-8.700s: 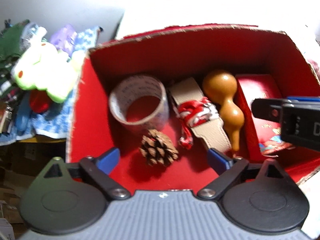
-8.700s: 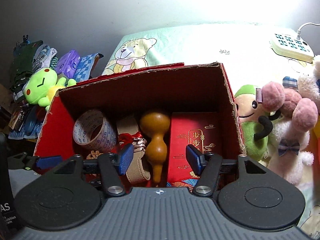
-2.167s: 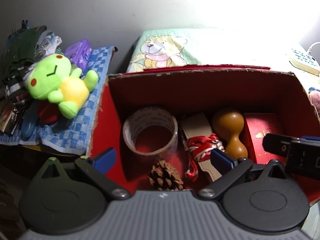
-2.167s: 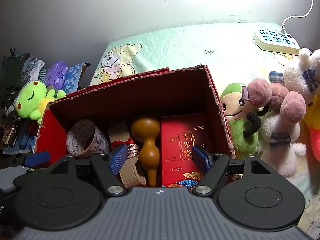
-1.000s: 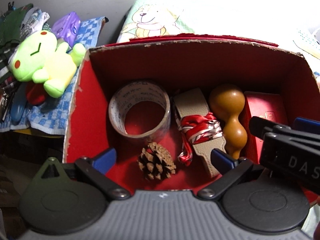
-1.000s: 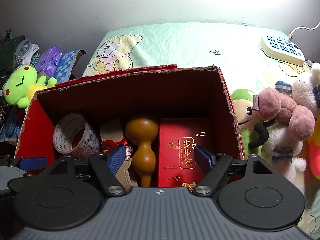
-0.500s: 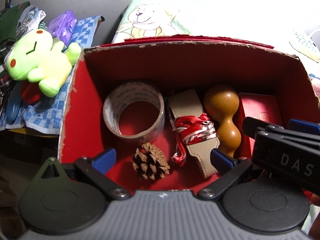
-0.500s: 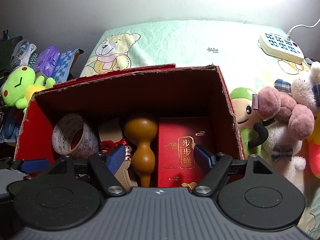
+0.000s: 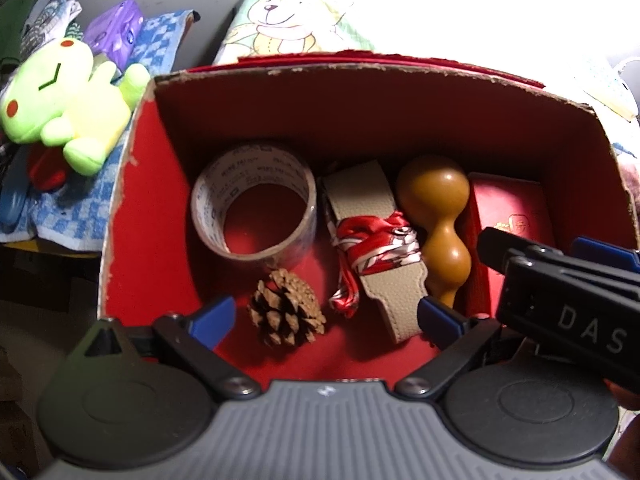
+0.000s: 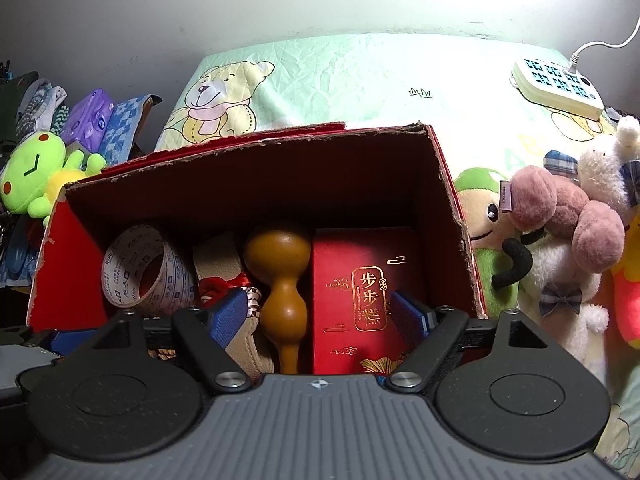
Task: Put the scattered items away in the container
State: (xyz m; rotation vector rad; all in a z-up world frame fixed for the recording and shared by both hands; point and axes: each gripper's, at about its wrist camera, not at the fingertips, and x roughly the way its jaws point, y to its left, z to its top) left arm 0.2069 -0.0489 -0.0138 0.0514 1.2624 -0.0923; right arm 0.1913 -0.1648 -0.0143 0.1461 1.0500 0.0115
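Note:
An open red cardboard box [image 9: 136, 216] [image 10: 452, 208] holds a tape roll [image 9: 252, 208] [image 10: 140, 272], a pine cone [image 9: 286, 314], a beige strap with a red-white scarf [image 9: 376, 248] [image 10: 218, 264], a brown gourd [image 9: 438, 224] [image 10: 282, 280] and a red booklet [image 9: 516, 216] [image 10: 360, 280]. My left gripper [image 9: 322, 320] hovers open over the box's near side, the pine cone between its fingers untouched. My right gripper [image 10: 320, 312] is open above the gourd and booklet; it also shows at the right of the left wrist view.
A green frog plush [image 9: 60, 92] [image 10: 32, 172] lies on a blue checked cloth [image 9: 80, 216] left of the box. Several plush toys [image 10: 560, 232] crowd the right side. A power strip [image 10: 558, 84] rests on the bear-print sheet [image 10: 320, 80] behind.
Both grippers stay open and empty. The left view has shifted slightly, so the box contents sit a little further right in frame; the right view is almost unchanged.

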